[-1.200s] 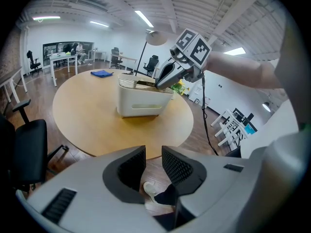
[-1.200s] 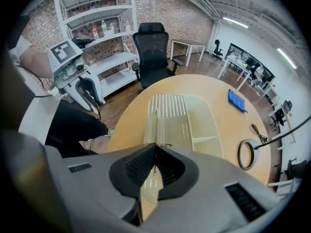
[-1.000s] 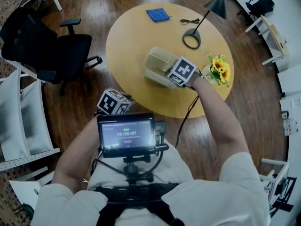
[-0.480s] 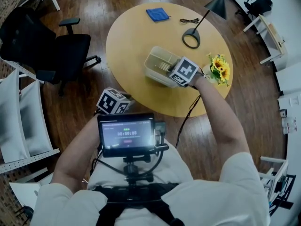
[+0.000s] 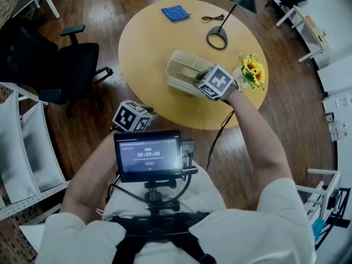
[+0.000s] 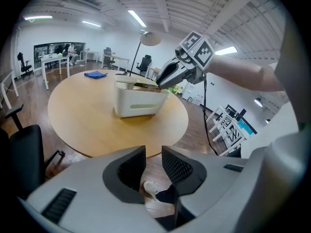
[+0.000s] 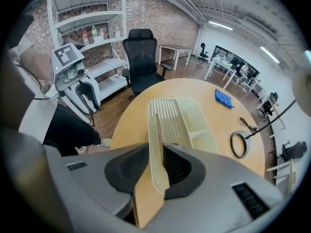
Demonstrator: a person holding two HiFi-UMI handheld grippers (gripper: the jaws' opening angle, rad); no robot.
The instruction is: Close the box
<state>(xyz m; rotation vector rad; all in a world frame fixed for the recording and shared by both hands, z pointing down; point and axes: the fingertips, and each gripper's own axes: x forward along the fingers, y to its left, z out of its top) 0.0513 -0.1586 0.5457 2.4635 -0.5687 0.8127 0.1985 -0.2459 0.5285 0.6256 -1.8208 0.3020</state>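
Observation:
A cream plastic box (image 5: 184, 73) stands on the round wooden table (image 5: 148, 43). My right gripper (image 5: 201, 77) reaches over the box's near right edge. In the right gripper view a thin cream lid panel (image 7: 156, 144) stands on edge between the jaws of the right gripper (image 7: 158, 166). They are opening, and dark pad shows on both sides of the panel. The box (image 7: 187, 123) lies beyond with a ribbed surface. In the left gripper view the box (image 6: 138, 101) shows with the right gripper (image 6: 163, 81) at its top. My left gripper (image 5: 140, 116) hangs off the table's near edge, jaws slightly apart and empty (image 6: 153, 161).
On the table stand a black desk lamp (image 5: 216, 37), a blue cloth (image 5: 176, 13), a coiled cable (image 5: 212, 18) and sunflowers (image 5: 250, 70) right beside the right gripper. A black office chair (image 5: 66, 65) and white shelving (image 5: 27, 142) stand left of the table.
The head view has shifted, so the table sits a little higher in the picture. The right gripper stays at the box's near right edge. The left gripper has not moved.

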